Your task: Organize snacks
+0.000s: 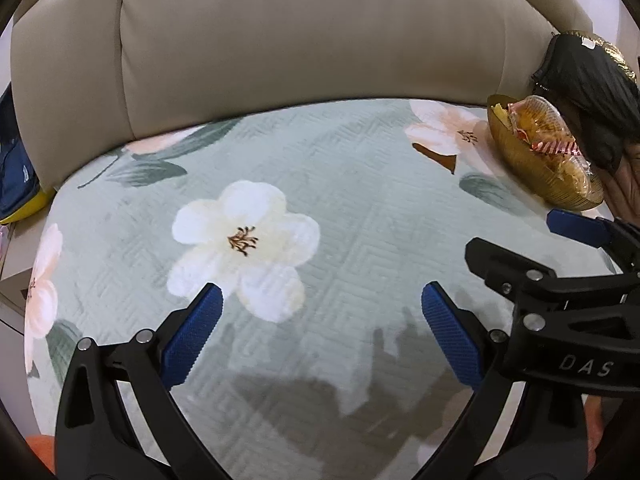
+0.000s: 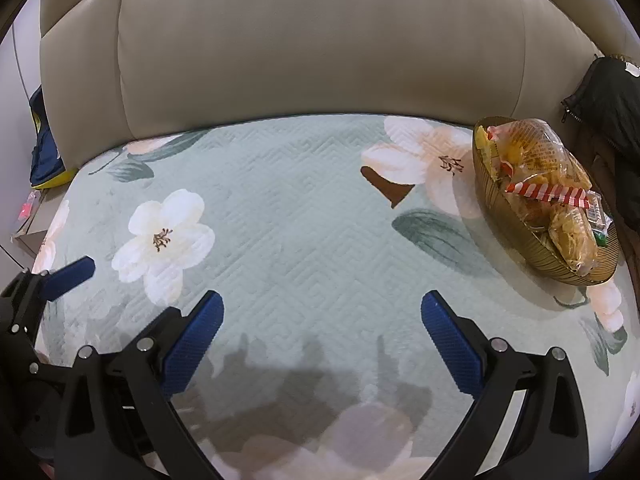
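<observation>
A gold ribbed bowl (image 2: 520, 236) (image 1: 516, 156) sits at the right end of the floral sofa cover, piled with snack packets (image 2: 540, 160) (image 1: 536, 124) in clear and yellow wrappers. A red-and-white striped packet (image 2: 548, 193) lies across the pile. My left gripper (image 1: 322, 320) hovers open over the middle of the cover, nothing between its blue pads. My right gripper (image 2: 322, 322) is open too, with nothing in it, left of the bowl and nearer to me. Each gripper's blue fingertip shows at the edge of the other's view.
The seat is a beige leather sofa (image 2: 304, 48) under a pale green quilted cover with white flowers (image 2: 280, 208). A black jacket (image 2: 616, 116) lies against the backrest right of the bowl. A navy and yellow item (image 2: 44, 152) rests at the far left.
</observation>
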Demonstrator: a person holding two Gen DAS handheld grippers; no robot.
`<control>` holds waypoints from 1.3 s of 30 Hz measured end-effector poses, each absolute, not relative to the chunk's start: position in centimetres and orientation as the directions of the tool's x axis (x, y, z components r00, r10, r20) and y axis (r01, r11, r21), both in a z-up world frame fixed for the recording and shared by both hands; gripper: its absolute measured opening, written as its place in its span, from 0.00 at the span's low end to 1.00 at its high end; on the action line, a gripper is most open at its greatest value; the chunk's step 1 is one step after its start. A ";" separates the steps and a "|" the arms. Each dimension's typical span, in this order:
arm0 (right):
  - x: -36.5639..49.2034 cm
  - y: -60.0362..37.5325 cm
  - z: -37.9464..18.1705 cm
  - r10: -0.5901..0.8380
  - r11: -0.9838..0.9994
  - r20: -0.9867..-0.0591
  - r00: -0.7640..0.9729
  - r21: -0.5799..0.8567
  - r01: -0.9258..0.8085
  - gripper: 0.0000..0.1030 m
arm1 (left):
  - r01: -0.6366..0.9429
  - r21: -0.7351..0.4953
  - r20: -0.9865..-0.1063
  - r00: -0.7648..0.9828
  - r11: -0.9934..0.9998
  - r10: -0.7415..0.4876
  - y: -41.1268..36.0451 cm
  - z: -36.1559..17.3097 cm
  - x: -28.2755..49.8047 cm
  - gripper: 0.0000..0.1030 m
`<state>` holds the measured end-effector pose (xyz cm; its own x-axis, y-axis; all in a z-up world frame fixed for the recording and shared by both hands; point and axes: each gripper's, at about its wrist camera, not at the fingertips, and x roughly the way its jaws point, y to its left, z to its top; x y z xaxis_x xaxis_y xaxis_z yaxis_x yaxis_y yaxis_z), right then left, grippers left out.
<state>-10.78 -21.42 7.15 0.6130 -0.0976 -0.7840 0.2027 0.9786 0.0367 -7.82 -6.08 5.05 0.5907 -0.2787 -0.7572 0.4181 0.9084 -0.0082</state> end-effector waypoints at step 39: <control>-9.9 -21.4 5.6 -0.116 0.974 -0.801 0.588 0.025 0.227 0.95 | 0.291 -0.091 -0.824 0.515 0.952 -0.237 -6.7 1.3 -5.2 0.91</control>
